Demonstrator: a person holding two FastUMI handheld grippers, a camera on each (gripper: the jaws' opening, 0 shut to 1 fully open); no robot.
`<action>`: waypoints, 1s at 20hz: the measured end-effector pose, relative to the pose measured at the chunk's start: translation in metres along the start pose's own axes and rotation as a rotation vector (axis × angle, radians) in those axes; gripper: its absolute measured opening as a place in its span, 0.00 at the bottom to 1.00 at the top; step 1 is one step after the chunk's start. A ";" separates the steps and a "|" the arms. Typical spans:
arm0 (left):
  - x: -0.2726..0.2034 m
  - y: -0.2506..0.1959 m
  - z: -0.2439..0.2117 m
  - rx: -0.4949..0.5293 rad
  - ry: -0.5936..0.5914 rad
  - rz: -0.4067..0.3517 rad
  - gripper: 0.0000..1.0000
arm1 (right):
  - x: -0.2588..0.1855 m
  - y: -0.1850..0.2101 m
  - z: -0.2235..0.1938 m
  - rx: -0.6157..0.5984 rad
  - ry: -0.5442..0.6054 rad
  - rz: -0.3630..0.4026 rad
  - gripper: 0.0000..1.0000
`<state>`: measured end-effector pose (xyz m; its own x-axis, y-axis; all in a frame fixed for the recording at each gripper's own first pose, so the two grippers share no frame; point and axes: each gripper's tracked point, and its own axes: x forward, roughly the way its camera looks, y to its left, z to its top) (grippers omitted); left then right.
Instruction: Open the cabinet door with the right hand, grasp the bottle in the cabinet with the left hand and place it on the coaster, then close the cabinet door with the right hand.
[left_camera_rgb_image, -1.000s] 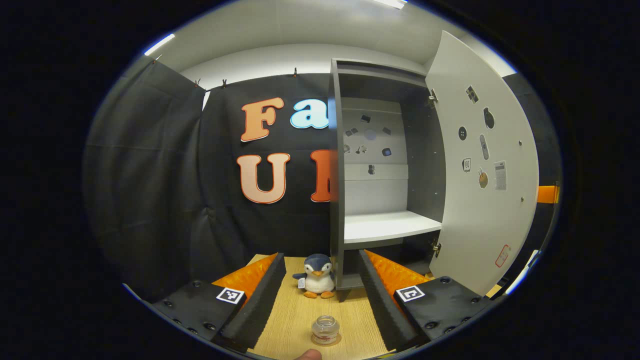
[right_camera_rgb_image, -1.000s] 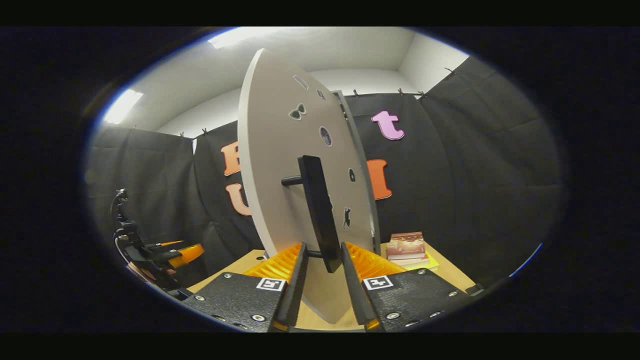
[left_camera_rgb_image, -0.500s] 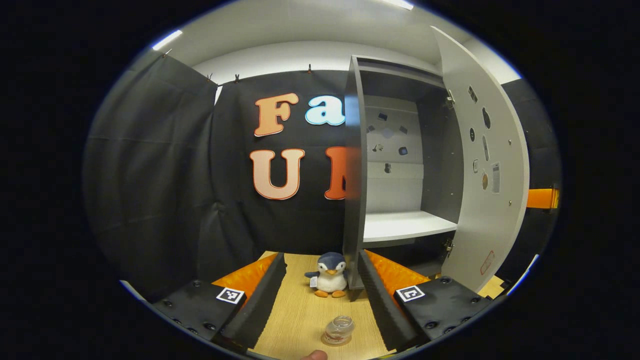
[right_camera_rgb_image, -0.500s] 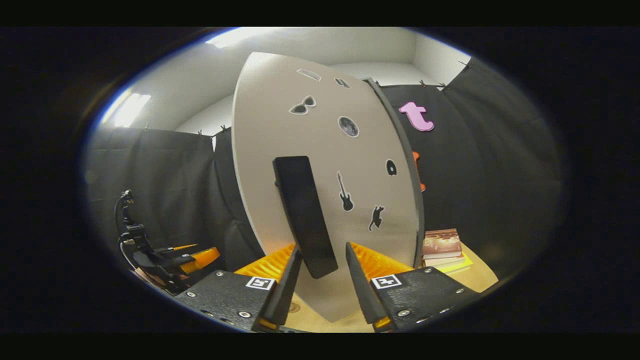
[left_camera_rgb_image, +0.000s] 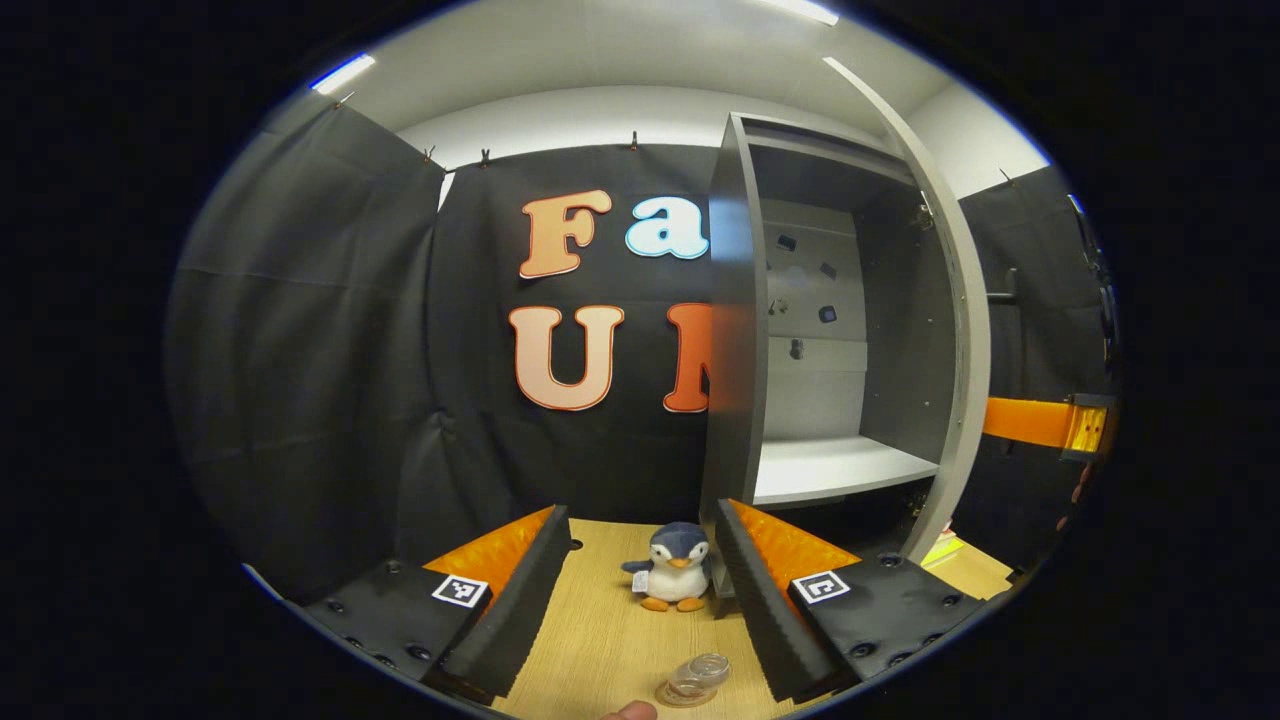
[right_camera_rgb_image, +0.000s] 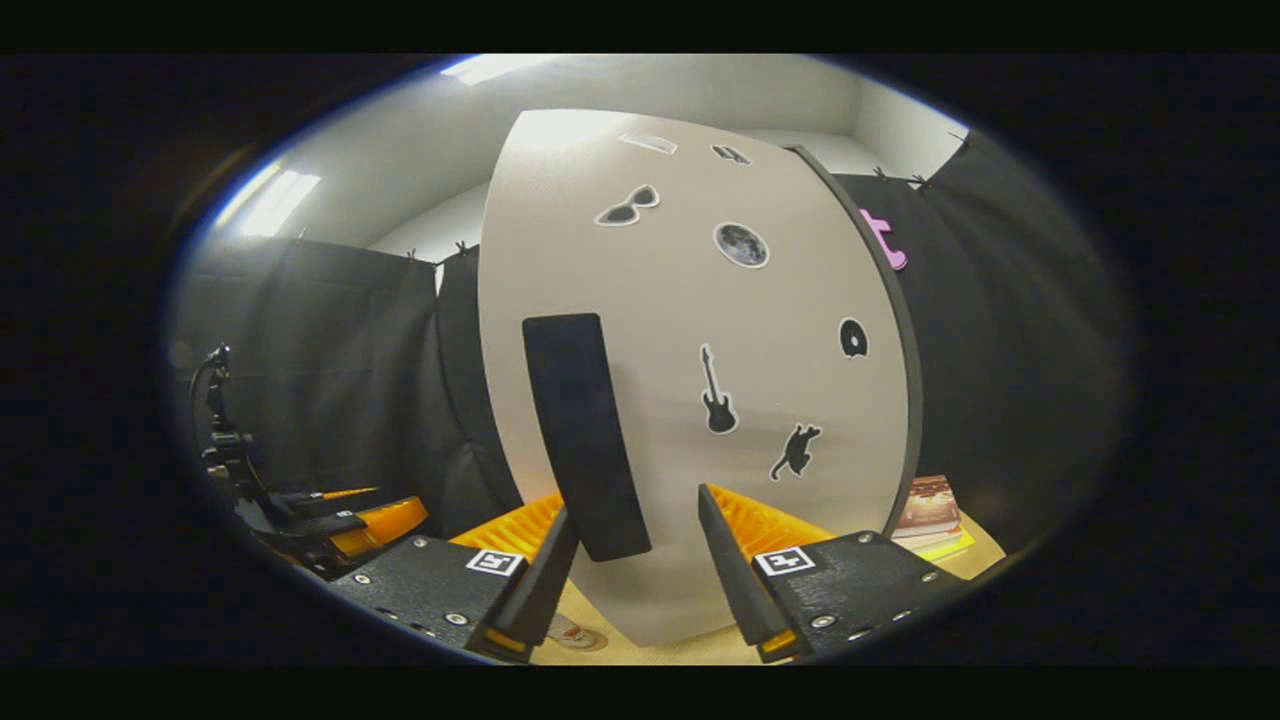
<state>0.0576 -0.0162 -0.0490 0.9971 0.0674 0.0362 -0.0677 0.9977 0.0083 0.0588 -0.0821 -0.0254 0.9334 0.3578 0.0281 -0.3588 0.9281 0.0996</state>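
A small clear bottle (left_camera_rgb_image: 703, 672) stands on a round coaster (left_camera_rgb_image: 676, 697) on the wooden table, close in front of my left gripper (left_camera_rgb_image: 640, 512), which is open and holds nothing. The grey cabinet (left_camera_rgb_image: 735, 340) has its door (left_camera_rgb_image: 962, 330) partly open and edge-on in the left gripper view; its white shelf (left_camera_rgb_image: 830, 468) is bare. In the right gripper view the door (right_camera_rgb_image: 760, 330) faces me, and the lower end of its black handle (right_camera_rgb_image: 583, 430) sits between the spread fingers of my open right gripper (right_camera_rgb_image: 633, 505), nearer the left finger (right_camera_rgb_image: 545, 580).
A plush penguin (left_camera_rgb_image: 675, 578) sits by the cabinet's foot. A stack of books (right_camera_rgb_image: 925, 505) lies on the table right of the door. The left gripper (right_camera_rgb_image: 335, 520) shows low at the left in the right gripper view. Black cloth walls enclose the table.
The door has swung toward the cabinet, from wide open to about half open. My right gripper's fingers have spread apart around the handle. The bottle has drifted right in the left gripper view.
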 end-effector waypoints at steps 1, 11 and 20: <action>0.003 0.001 0.000 -0.004 -0.001 -0.003 0.95 | 0.003 0.001 0.000 0.002 -0.002 0.001 0.71; 0.042 0.003 -0.003 -0.020 0.004 -0.040 0.95 | 0.036 0.009 -0.003 0.005 -0.003 0.007 0.79; 0.075 0.002 -0.014 -0.042 0.029 -0.076 0.95 | 0.057 0.016 -0.004 -0.034 -0.019 -0.063 0.89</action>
<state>0.1329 -0.0086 -0.0607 0.9999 -0.0085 0.0085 0.0088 0.9995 -0.0316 0.1059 -0.0462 -0.0263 0.9540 0.2968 0.0419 -0.2991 0.9518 0.0683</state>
